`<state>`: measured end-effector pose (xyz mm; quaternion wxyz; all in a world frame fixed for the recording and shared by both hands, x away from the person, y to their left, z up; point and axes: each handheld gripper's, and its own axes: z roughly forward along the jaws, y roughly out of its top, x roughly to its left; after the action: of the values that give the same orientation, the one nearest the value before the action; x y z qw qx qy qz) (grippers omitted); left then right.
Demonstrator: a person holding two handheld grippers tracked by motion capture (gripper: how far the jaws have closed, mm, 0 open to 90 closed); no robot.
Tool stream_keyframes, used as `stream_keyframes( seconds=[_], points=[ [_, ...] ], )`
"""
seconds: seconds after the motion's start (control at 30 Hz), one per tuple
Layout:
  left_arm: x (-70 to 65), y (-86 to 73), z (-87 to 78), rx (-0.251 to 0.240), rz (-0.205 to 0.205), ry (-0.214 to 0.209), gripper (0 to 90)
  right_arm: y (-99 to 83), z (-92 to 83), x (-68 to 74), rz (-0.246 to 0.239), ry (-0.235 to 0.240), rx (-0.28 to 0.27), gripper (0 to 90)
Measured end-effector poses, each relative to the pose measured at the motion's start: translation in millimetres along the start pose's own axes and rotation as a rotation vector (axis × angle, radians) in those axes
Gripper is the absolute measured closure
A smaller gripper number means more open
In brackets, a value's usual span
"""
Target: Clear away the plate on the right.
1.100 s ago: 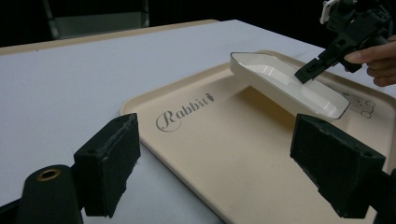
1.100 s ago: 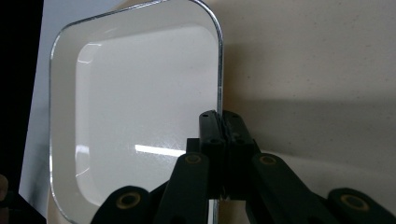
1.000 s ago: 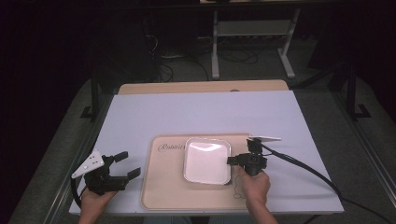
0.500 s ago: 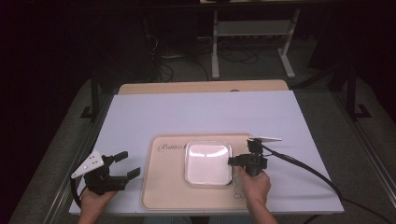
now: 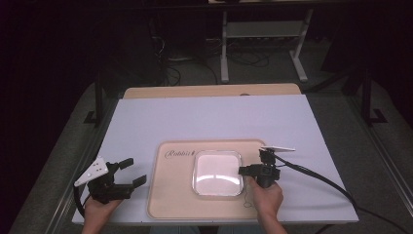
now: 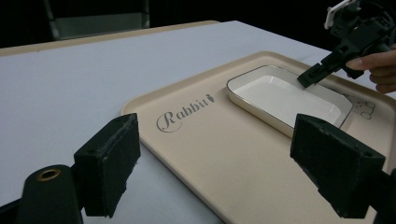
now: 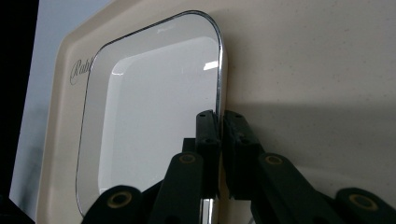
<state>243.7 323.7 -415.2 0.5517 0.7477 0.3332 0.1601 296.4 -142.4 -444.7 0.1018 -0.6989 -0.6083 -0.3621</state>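
The dish's (image 7: 154, 116) near edge is cut off behind the right claw (image 7: 219, 122), which is clamped on its rim. It sits on a beige tray (image 5: 170, 195) whose printed word looks like "Rabbit". The left claw (image 5: 134, 171) rests apart on the white desk (image 5: 204, 117); the room behind is dark.

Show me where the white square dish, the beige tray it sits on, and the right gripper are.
White square dish with silver rim (image 5: 217, 173), high view, its inner floor.
Beige plastic tray with script lettering (image 5: 176, 197), high view, bare left part.
Right gripper (image 7: 220, 122), right gripper view, between its fingertips, clamped on the dish rim.
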Motion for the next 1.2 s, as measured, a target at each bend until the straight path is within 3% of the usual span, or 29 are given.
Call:
stream_keyframes(
  seconds=[0.43, 0.7, 0.93, 1.2],
  points=[
    [-0.1, 0.1, -0.5, -0.001, 0.002, 0.0, 15.7, -0.1, -3.0, -0.9, -0.005, 0.008, -0.012, 84.0],
    [-0.6, 0.1, 0.4, 0.004, 0.007, -0.002, 15.8, 2.0, -9.5, 0.4, -0.035, 0.032, -0.052, 73.1],
    [-0.9, -0.3, 0.3, 0.007, 0.008, 0.002, 15.7, 6.4, -19.6, 0.4, -0.108, 0.061, -0.11, 61.5],
    [-2.7, -0.2, 2.1, 0.015, 0.017, 0.001, 15.7, 12.6, -30.9, -1.3, -0.238, 0.065, -0.202, 50.2]
  ],
)
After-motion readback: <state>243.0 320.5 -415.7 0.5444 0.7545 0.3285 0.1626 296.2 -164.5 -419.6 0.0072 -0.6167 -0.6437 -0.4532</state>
